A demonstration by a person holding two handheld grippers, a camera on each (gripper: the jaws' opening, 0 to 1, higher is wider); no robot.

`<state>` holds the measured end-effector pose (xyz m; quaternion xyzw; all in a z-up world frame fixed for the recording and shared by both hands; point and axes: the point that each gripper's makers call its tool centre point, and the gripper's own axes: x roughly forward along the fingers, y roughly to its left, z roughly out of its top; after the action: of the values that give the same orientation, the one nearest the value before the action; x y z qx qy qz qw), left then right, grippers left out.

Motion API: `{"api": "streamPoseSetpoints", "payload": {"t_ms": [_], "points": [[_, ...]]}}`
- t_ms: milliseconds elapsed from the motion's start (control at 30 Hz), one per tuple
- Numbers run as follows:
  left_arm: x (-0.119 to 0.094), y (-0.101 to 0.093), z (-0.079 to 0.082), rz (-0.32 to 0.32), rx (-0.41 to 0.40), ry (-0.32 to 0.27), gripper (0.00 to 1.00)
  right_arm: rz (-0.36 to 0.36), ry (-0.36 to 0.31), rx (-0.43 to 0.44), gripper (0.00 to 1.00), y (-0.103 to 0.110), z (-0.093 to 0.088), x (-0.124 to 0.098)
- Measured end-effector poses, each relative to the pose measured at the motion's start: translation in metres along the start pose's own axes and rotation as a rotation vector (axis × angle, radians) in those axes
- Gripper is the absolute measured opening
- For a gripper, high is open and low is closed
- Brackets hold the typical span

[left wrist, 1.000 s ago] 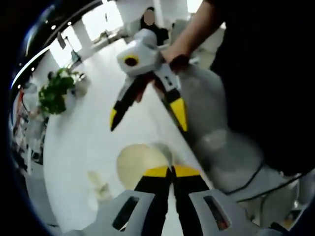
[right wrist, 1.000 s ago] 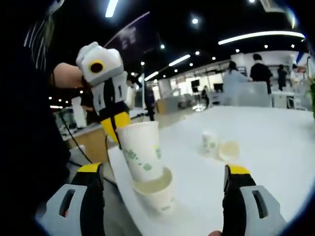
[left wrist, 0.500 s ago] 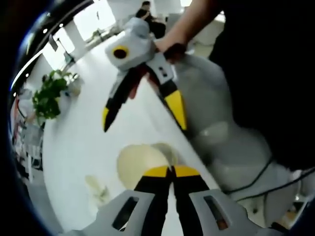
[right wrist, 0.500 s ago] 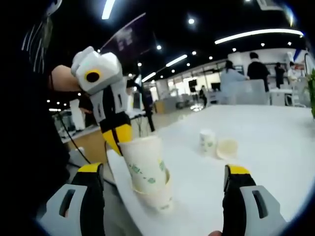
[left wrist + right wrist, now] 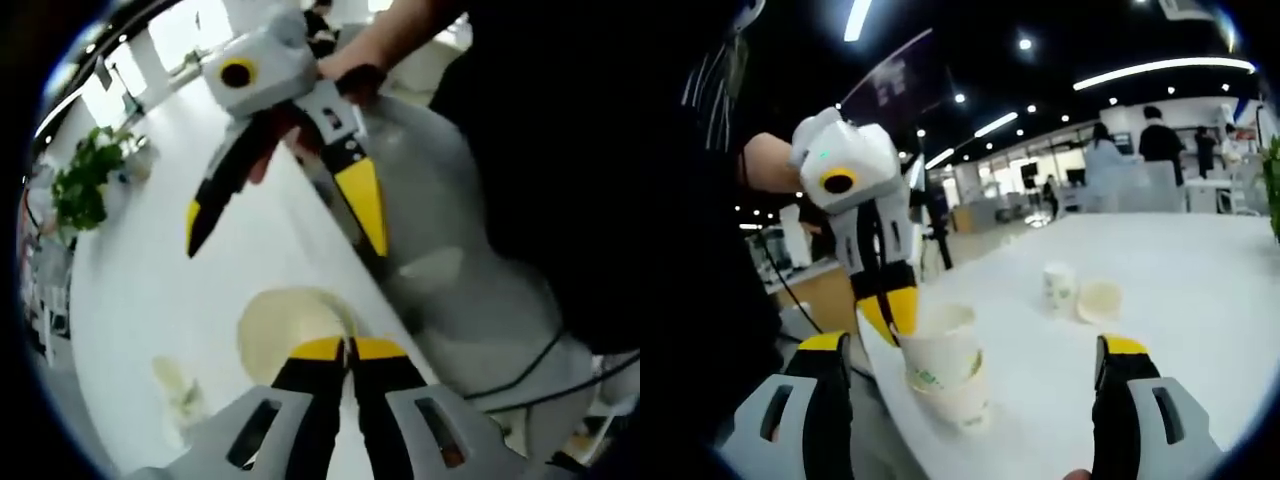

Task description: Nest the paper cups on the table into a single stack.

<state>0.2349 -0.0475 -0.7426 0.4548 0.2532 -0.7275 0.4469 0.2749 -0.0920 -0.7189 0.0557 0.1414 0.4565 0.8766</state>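
**Ana:** Left gripper (image 5: 346, 345) first: in the left gripper view its two yellow-tipped jaws rise from the bottom centre, pressed together on the rim of a white paper cup with a cream inside (image 5: 292, 325). That cup sits at lower centre on the white surface (image 5: 130, 280). The right gripper (image 5: 290, 205) hangs above it in the upper middle, jaws spread apart and holding nothing.

**Ben:** So what does the step need from there?

**Ana:** As I read it, the held cup should go straight down along its own axis. A pinch on one side of a thin rim can tip it, so I would push gently and let go only once it is seated.

**Ben:** And the right gripper view?

**Ana:** Its own jaws stand wide at lower left and lower right, empty. Between them, at lower centre left, the left gripper (image 5: 895, 312) grips the rim of the upper cup, which is sunk most of the way into a second white paper cup with green print (image 5: 958, 392) near the surface edge. It looks slightly tilted.

**Ben:** Anything left to collect?

**Ana:** Yes, right of centre: a small upright printed cup (image 5: 1060, 290) with a cup lying on its side (image 5: 1100, 300) just beside it, well apart from the stack. The free right gripper could steady the lower cup.
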Motion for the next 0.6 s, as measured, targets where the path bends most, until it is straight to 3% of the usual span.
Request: {"api": "streamPoseSetpoints", "payload": {"t_ms": [300,600], "points": [[0.006,-0.003,0.001,-0.014,-0.047,-0.029,0.12,-0.003,-0.008,0.012,1.00,-0.002,0.000,-0.002],[-0.005,-0.002,0.005,0.023,-0.119,-0.103,0.09,0.003,0.003,0.012,1.00,0.000,-0.002,-0.001]]}}
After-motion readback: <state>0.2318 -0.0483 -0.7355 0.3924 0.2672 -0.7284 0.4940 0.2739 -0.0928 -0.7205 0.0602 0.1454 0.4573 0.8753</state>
